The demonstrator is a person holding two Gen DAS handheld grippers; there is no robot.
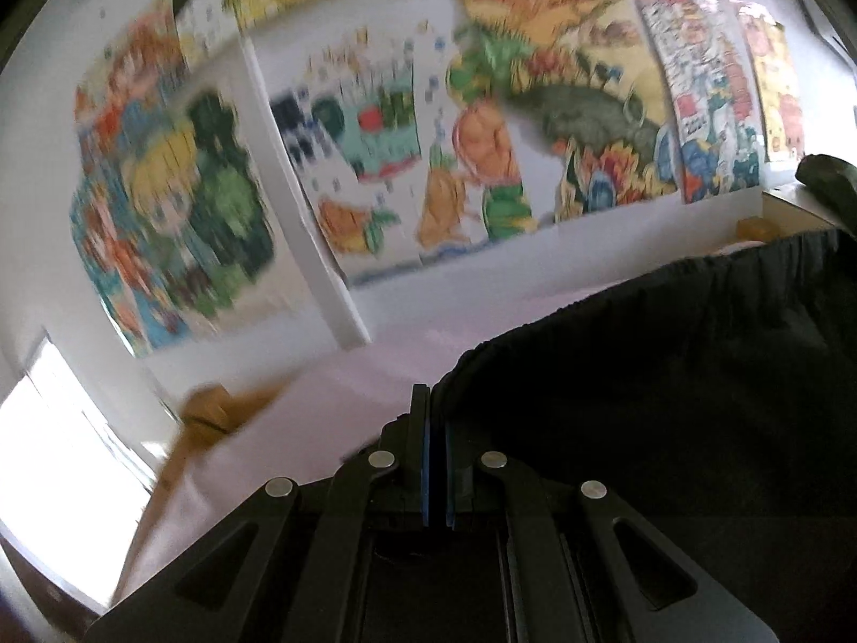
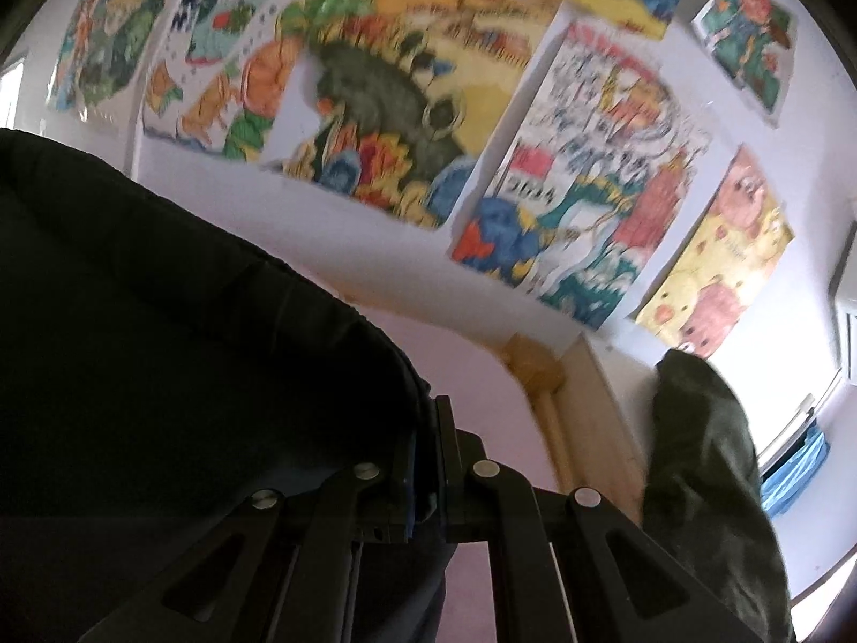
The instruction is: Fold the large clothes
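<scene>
A large black garment (image 1: 669, 375) with a gathered elastic edge hangs stretched between my two grippers, lifted above a pale pink surface (image 1: 332, 402). My left gripper (image 1: 435, 402) is shut on the garment's left corner; the cloth spreads away to the right. In the right wrist view the same black garment (image 2: 187, 321) fills the left half, and my right gripper (image 2: 431, 418) is shut on its right corner. Both views are tilted and blurred.
Colourful drawings (image 1: 482, 123) cover the white wall (image 2: 375, 268) behind. A dark green garment (image 2: 707, 482) lies at the right, also seen at the far right of the left wrist view (image 1: 830, 182). Wooden furniture edges (image 2: 541, 369) border the pink surface. A bright window (image 1: 59, 428) is at the left.
</scene>
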